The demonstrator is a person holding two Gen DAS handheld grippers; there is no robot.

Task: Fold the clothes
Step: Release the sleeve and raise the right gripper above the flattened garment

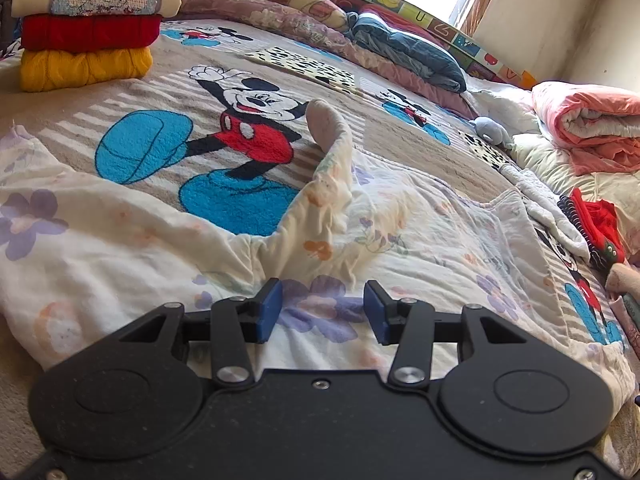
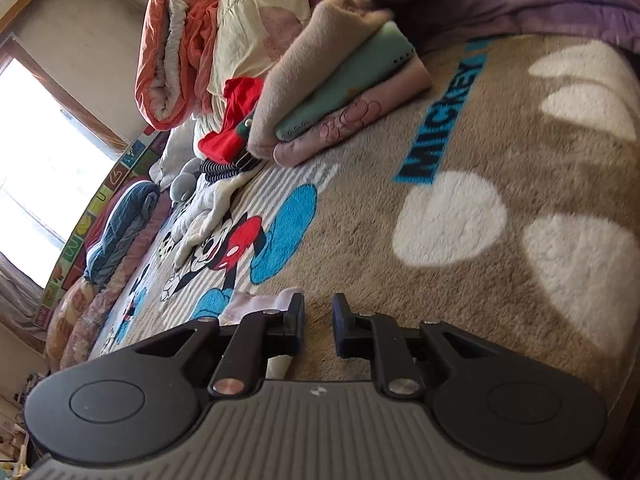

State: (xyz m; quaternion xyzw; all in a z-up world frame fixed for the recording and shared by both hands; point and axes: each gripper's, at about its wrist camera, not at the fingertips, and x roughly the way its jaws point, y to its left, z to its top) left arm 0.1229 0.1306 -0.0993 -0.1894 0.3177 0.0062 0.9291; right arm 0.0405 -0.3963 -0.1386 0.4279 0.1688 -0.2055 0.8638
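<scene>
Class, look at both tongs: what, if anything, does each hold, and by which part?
Nothing is held. The left tongs stand open over the floral garment; the right tongs are open over the Mickey blanket.

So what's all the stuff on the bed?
floral garment: one, cream with purple and orange flowers, spread on the blanket in front of the left gripper, one sleeve sticking up
blanket: one, beige with cartoon mice, covers the bed
folded stack: yellow, red and pale clothes, far left corner
rolled quilt: one, orange, far right
blue bedding: one, along the window side
grey toy: one, near the quilt
red garment: one, beside a folded beige-and-green pile
left gripper: open, over the floral garment
right gripper: open, over the blanket, holds nothing
</scene>
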